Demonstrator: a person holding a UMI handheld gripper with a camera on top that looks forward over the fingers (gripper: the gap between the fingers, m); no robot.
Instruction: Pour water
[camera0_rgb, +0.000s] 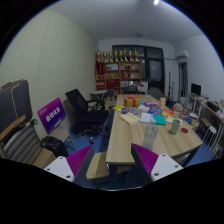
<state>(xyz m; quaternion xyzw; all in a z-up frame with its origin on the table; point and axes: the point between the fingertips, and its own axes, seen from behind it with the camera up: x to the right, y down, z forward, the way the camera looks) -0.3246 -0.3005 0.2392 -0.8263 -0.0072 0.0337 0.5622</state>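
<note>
gripper (112, 168) fingers apart, holding nothing. the table (125, 140) at centre frame carries clutter; a cup (174, 127), centre right, may be the vessel: probably light, rigid, best gripped mid-wall.

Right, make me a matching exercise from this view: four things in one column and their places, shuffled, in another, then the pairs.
Things
1. gripper
2. wooden table
3. black office chair
4. shelving unit

Places
A. against the far wall, beyond the table
B. just ahead of the fingers, cluttered with small items
C. nearest the camera, fingers open with nothing between them
D. left of the table, beside the purple sign

Pairs: 1-C, 2-B, 3-D, 4-A
</note>
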